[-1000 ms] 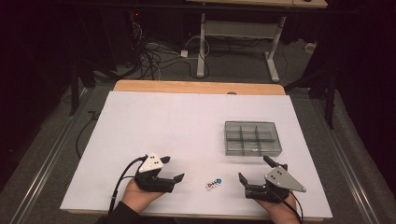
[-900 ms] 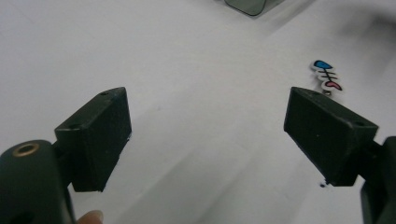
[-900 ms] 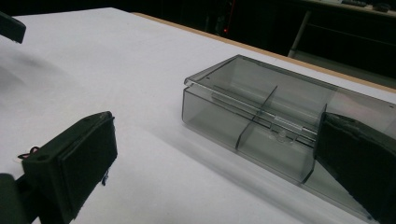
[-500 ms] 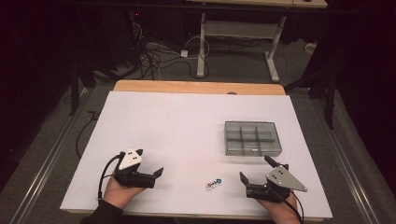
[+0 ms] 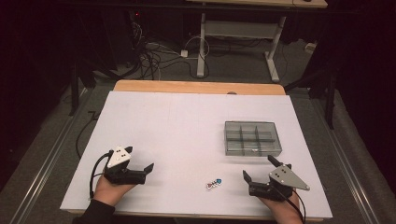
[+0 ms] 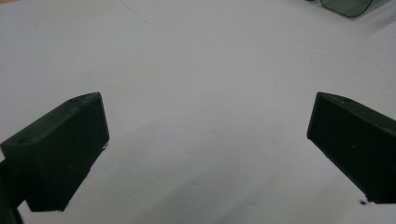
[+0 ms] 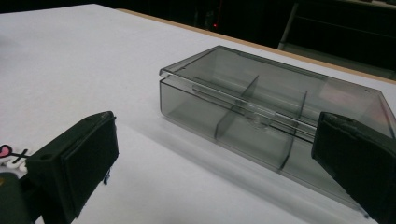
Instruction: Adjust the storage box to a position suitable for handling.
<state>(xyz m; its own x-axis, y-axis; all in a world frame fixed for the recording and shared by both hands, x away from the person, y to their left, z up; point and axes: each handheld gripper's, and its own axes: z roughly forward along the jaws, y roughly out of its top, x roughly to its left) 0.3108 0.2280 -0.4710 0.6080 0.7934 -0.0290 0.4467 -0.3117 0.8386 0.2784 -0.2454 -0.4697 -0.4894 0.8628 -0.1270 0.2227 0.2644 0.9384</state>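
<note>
A small white trinket with blue and red marks (image 5: 214, 183) lies near the table's front edge, between my two grippers. My left gripper (image 5: 139, 158) rests at the front left, a good way left of the trinket. Its jaws have just been opening and stand open over bare white table, with nothing between them (image 6: 208, 107). My right gripper (image 5: 258, 167) sits at the front right, open and empty. It points at a smoky clear compartment box (image 7: 275, 107) with its lid shut, and the trinket (image 7: 9, 156) is at the left edge of that view.
The box (image 5: 252, 138) stands on the white table sheet (image 5: 177, 126) right of centre, just beyond the right gripper. A wooden edge (image 5: 196, 87) runs along the far side. Cables and desk legs lie on the floor behind.
My left gripper has slid to the left, away from the trinket, and its jaws have spread wider. The right gripper, trinket and box have stayed put.
</note>
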